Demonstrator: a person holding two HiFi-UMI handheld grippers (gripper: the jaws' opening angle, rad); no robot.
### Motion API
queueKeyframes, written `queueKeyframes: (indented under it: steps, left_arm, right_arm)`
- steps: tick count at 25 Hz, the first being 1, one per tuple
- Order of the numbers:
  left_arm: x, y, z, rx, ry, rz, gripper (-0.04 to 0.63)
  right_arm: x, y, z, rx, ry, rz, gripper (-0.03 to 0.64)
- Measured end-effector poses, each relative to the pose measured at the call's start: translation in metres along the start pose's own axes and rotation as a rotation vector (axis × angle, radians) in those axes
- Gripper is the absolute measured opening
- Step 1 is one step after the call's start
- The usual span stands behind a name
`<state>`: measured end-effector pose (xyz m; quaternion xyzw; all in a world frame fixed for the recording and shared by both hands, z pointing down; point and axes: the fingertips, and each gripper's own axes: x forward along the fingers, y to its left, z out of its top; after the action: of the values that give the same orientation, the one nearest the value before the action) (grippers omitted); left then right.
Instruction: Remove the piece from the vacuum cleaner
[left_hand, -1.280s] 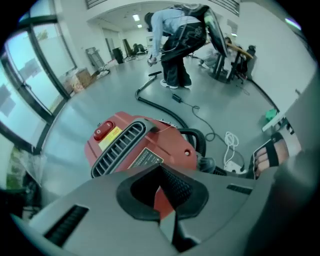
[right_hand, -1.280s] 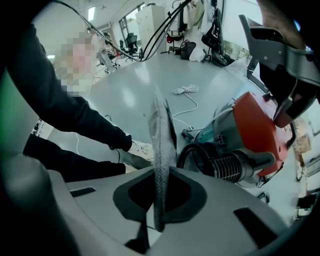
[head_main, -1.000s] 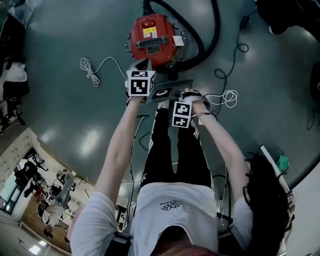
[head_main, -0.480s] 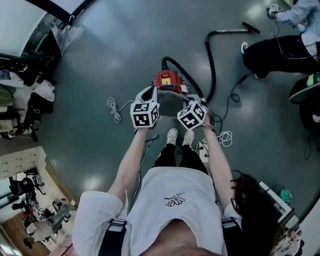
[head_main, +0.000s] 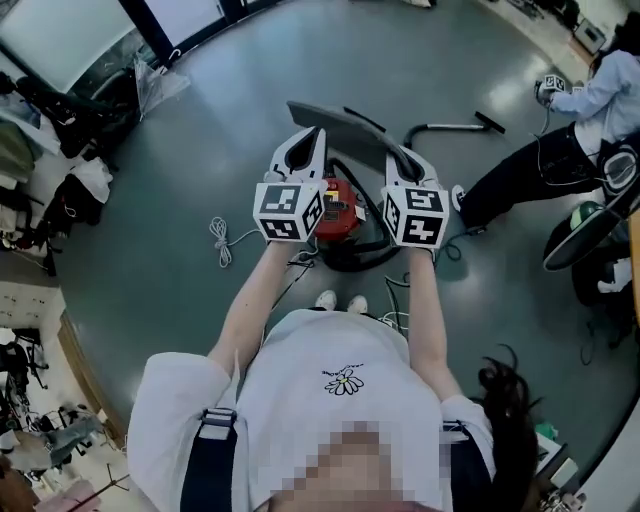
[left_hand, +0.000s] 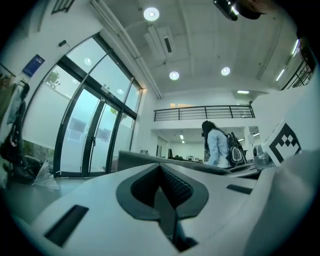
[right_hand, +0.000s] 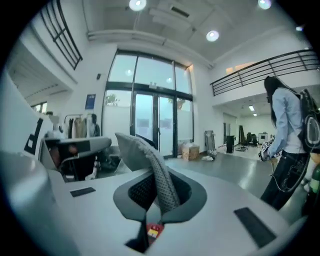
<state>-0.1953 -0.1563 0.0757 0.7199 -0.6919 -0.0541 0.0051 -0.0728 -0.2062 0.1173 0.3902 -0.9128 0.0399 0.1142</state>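
Note:
The red vacuum cleaner (head_main: 340, 212) stands on the floor below my hands, its black hose (head_main: 425, 130) curling off to the right. A flat grey piece (head_main: 335, 122) hangs in the air above it, spanning from one gripper to the other. My left gripper (head_main: 303, 140) is shut on its left end, where it shows in the left gripper view as a grey band (left_hand: 145, 161) past the closed left gripper (left_hand: 162, 186). My right gripper (head_main: 402, 160) is shut on the other end. In the right gripper view the grey piece (right_hand: 150, 162) rises bent from the right gripper (right_hand: 159, 199).
A white cable (head_main: 220, 240) lies on the floor left of the vacuum cleaner. A person (head_main: 585, 110) is at the far right near the hose's nozzle (head_main: 488, 120). Bags and clothes (head_main: 80, 190) pile at the left by glass doors (right_hand: 150, 130).
Both grippers have risen from down at the vacuum cleaner's body to well above it, carrying the grey piece between them. The vacuum cleaner now sits lower and smaller in view.

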Motion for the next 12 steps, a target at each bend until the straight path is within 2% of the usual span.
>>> queueKeyframes:
  steps: [2, 5, 9, 12]
  left_arm:
    - [-0.011, 0.006, 0.027, -0.021, -0.064, 0.033, 0.002]
    - [-0.025, 0.009, 0.057, -0.022, -0.133, 0.057, 0.002]
    - [-0.042, 0.011, 0.075, -0.037, -0.184, 0.051, 0.002]
    - [-0.047, 0.008, 0.083, -0.009, -0.194, 0.045, 0.002]
  right_arm:
    - [-0.02, -0.003, 0.037, 0.048, -0.109, -0.028, 0.023]
    - [-0.047, -0.004, 0.077, 0.057, -0.231, -0.049, 0.023]
    - [-0.067, 0.005, 0.096, 0.029, -0.298, -0.05, 0.023]
    - [-0.074, 0.007, 0.101, 0.022, -0.315, -0.07, 0.023]
